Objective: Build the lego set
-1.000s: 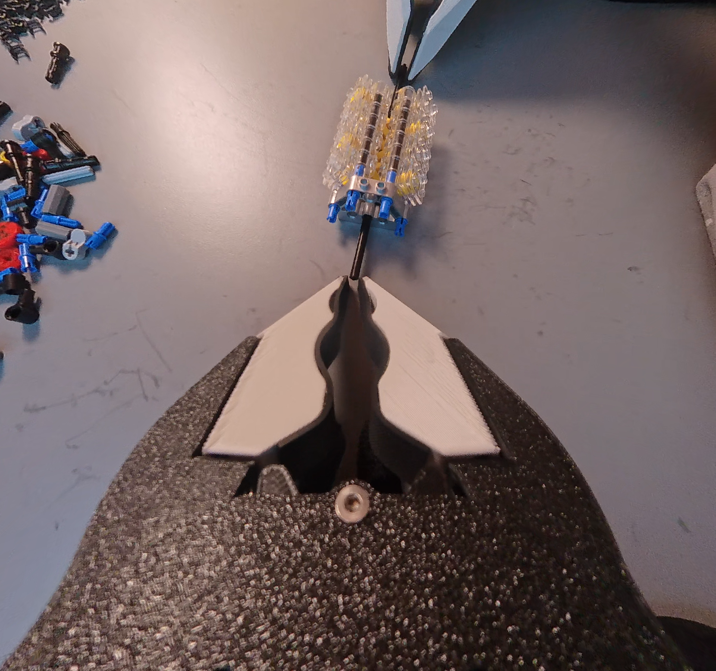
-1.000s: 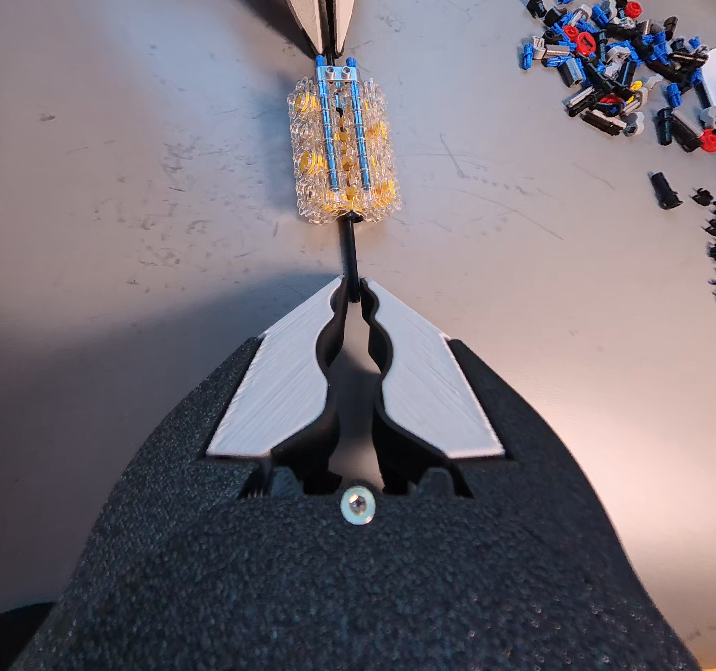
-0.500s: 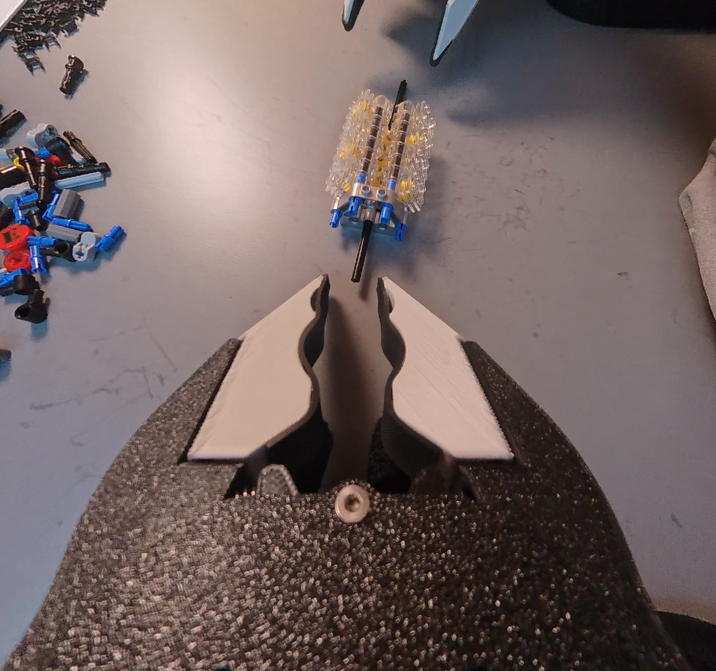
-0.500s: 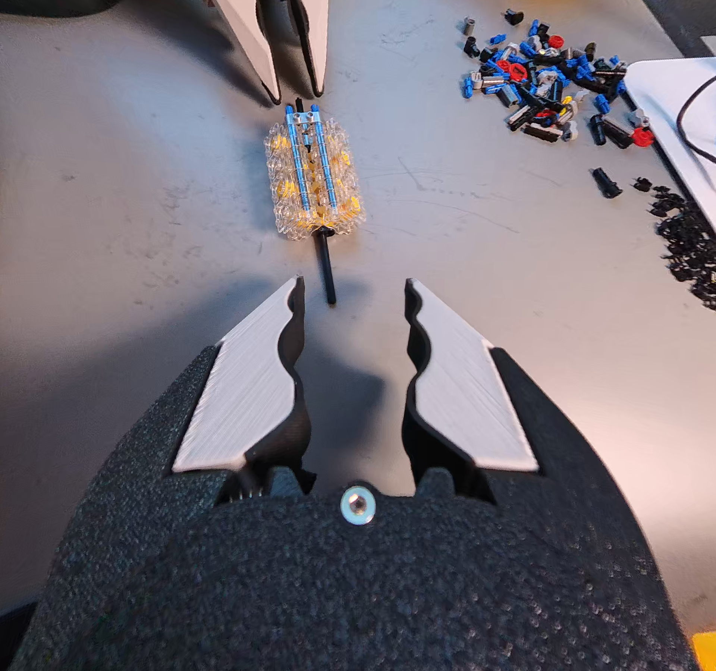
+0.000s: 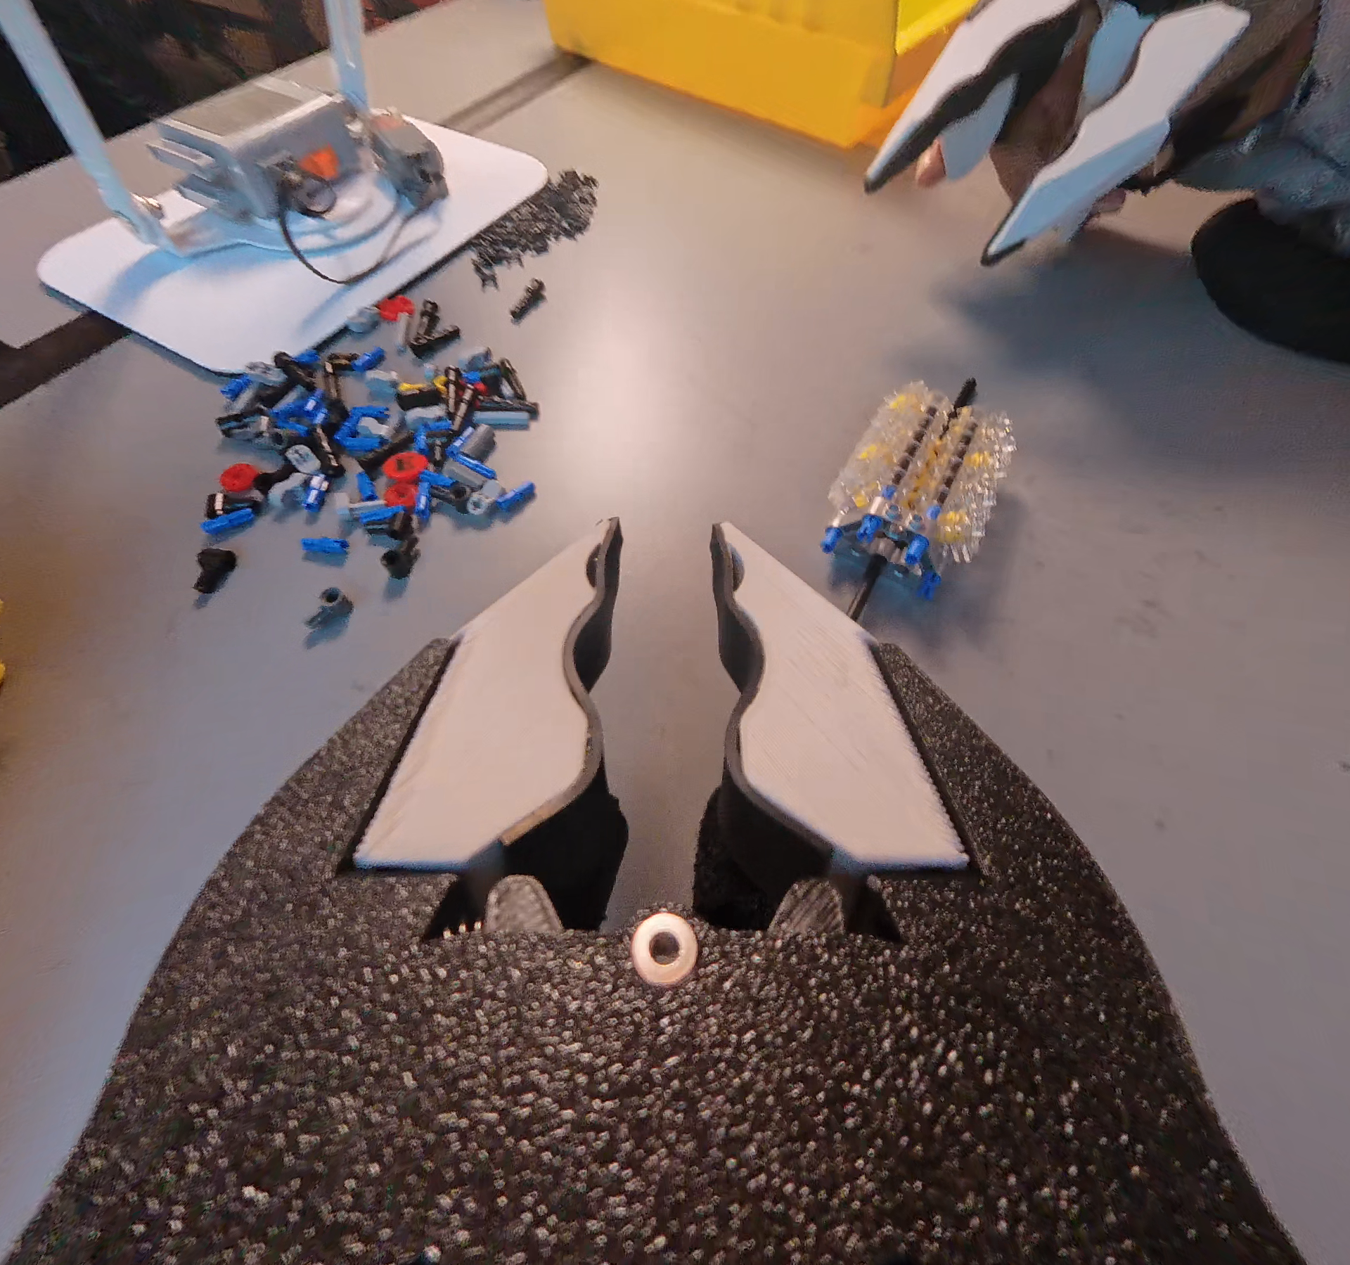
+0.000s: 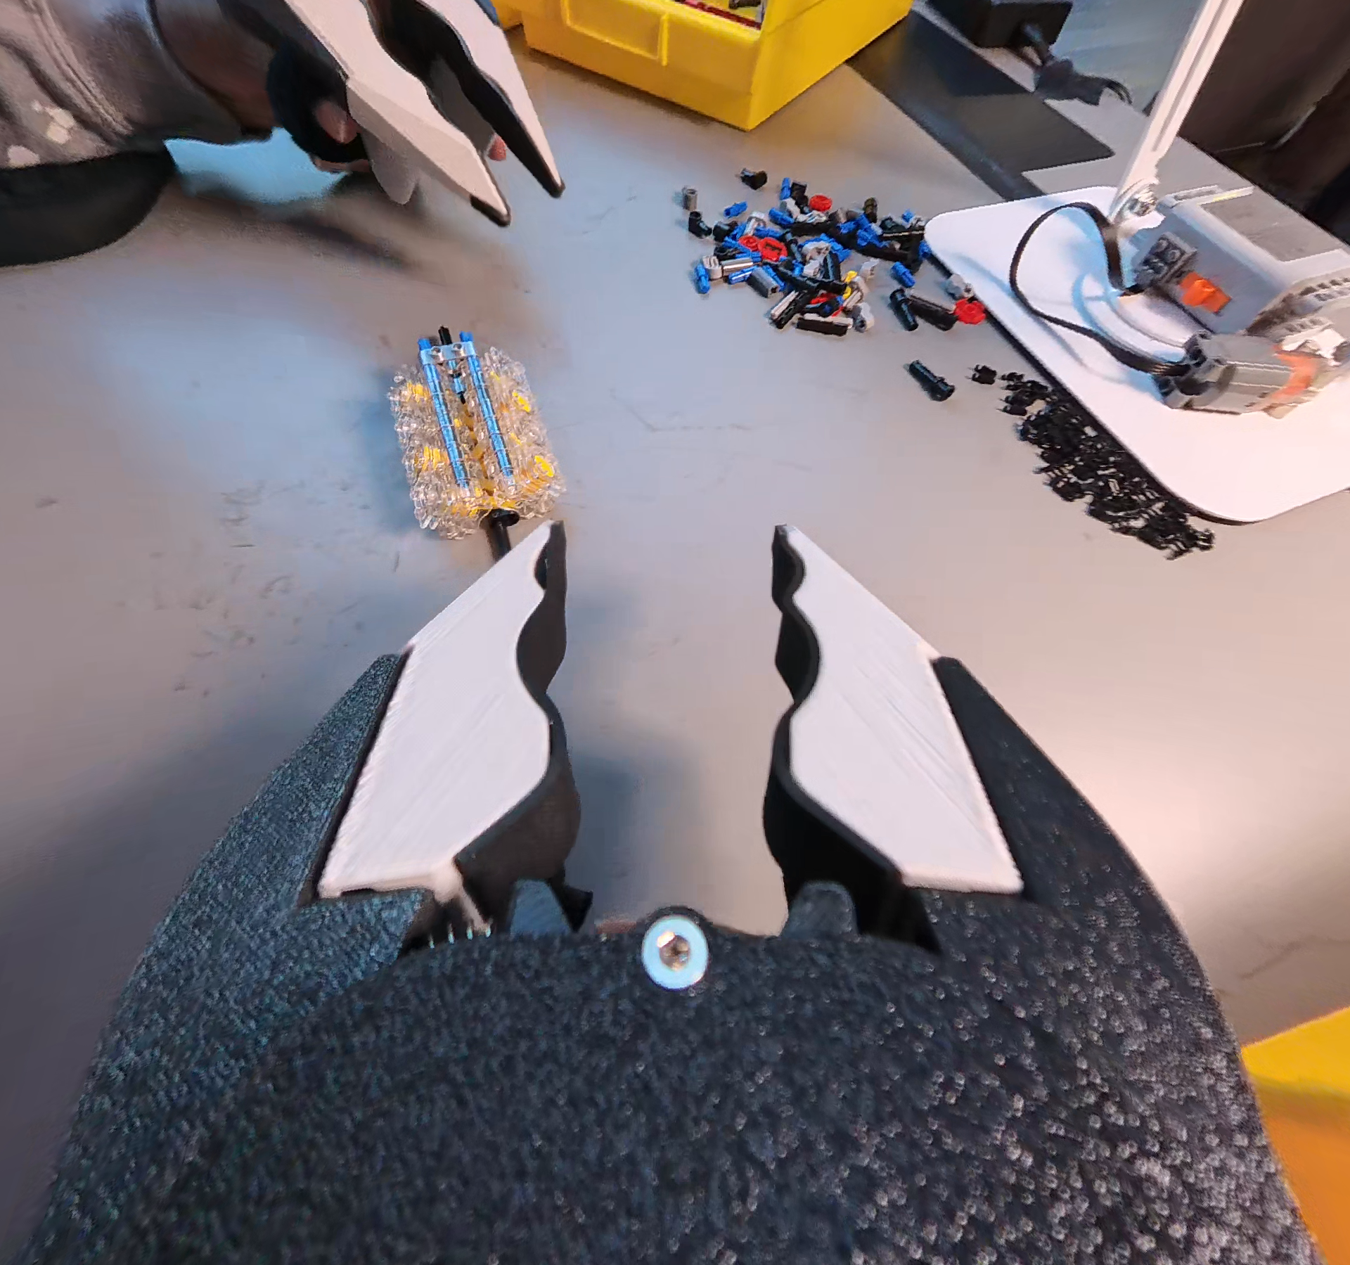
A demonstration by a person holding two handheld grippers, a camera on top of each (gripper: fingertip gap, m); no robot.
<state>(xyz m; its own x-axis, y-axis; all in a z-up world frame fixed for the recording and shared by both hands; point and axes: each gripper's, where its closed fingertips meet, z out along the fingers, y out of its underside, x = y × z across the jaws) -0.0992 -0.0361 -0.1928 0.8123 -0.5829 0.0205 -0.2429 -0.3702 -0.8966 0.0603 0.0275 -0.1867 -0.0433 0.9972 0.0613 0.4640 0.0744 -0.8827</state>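
Clear toothed roller assembly (image 6: 473,442), a bundle of transparent gears with yellow hubs strung on blue and black axles, lies flat on the grey desk (image 6: 182,426) with nothing gripping it, its black axle poking out at both ends so either end is free to be pinched. In the right wrist view it sits left of centre, its near axle end just beside the left fingertip of the right hand-held gripper (image 6: 666,543), whose fingers stand spread wide and empty. In the left wrist view the same assembly (image 5: 922,474) lies right of centre, just beyond the left hand-held gripper (image 5: 666,536), also parted and holding nothing; the gap there is narrower. Each hand-held gripper shows in the other's view at an upper corner, raised off the desk, fingers apart. A heap of loose blue, black, red and grey connector pieces (image 5: 372,441) lies left of centre, likely kept close as stock. Behind it a white base plate (image 5: 219,302) carries a grey motor unit (image 5: 292,149) with a black cable, and a scatter of small black pins (image 6: 1103,463) hugs its edge. A yellow bin (image 6: 701,24) stands at the top.
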